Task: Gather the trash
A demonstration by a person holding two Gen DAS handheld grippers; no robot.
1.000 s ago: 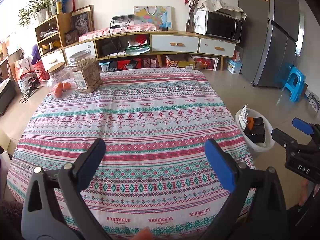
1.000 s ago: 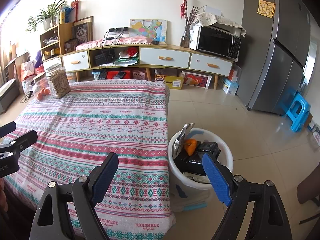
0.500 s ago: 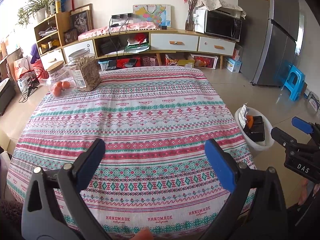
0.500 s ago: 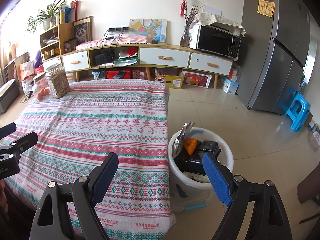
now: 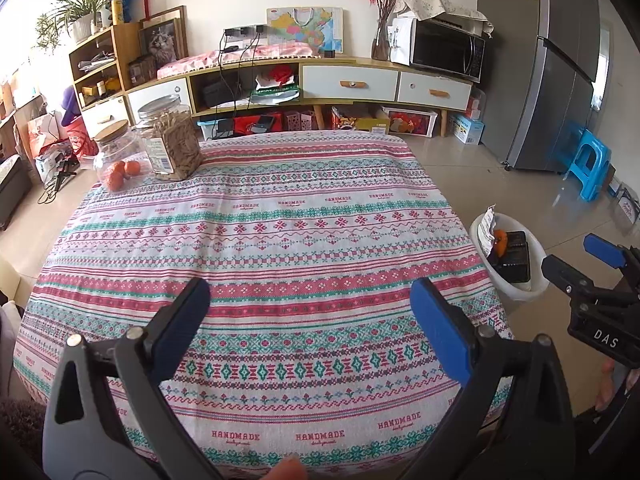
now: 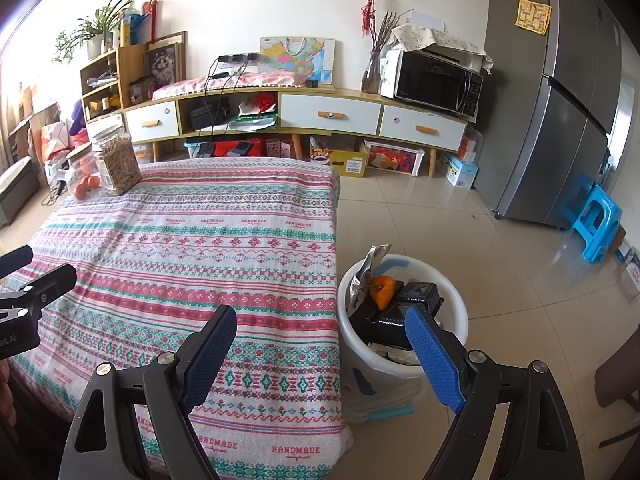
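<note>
- The left gripper (image 5: pixel 310 322) hangs over the near edge of the patterned tablecloth (image 5: pixel 256 240), its jaws spread wide with nothing between them.
- The right gripper (image 6: pixel 320 346) is also spread wide and holds nothing; its left finger sits over the cloth, its right finger (image 6: pixel 434 360) in front of the white bin (image 6: pixel 454 338).
- The bin stands on the floor just ahead and right of the right gripper, beside the table, holding black trays (image 6: pixel 418 294), an orange peel (image 6: pixel 382 285) and a foil wrapper (image 6: pixel 366 272).
- Far ahead and left of both grippers, two glass jars (image 5: pixel 172 142) stand at the table's corner.
</note>
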